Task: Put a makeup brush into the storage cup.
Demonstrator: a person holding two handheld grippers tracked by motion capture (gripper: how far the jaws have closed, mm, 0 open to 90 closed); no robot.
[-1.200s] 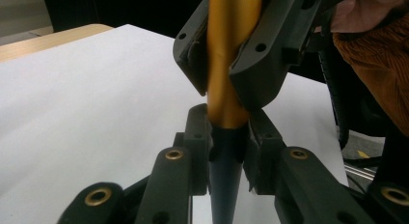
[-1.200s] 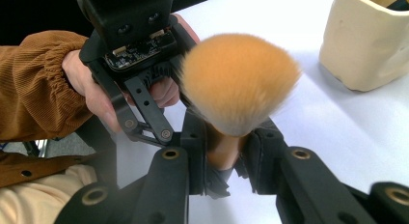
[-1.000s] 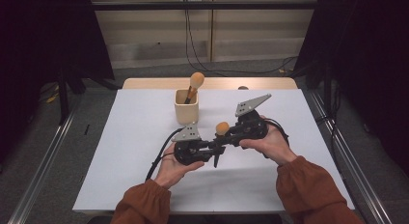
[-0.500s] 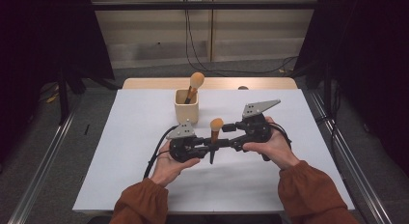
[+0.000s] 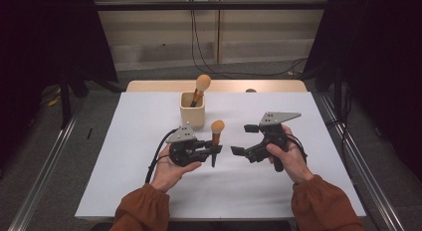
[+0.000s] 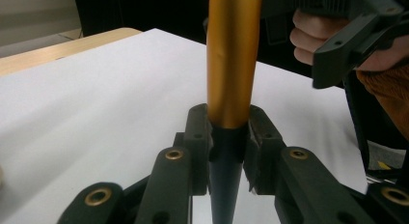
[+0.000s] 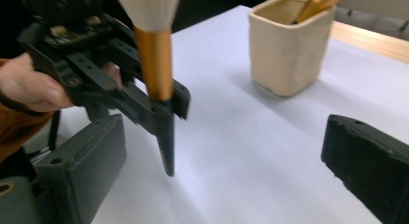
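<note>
High view looks down; both close gripper views share the brush [image 5: 216, 136].

Left gripper view: makeup brush [image 6: 234, 60] cut off by top edge, bristles out of frame; handle tip hidden below jaws. Right gripper view: brush head cropped at top; second brush [image 7: 316, 3] in cup [image 7: 288, 45] cut by top edge; person's left hand [image 7: 29, 86] blurred.

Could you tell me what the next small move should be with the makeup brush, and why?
Probably carry the makeup brush, held upright by the left gripper, toward the ceramic cup: the right gripper has just opened clear, and one brush already stands there.
</note>
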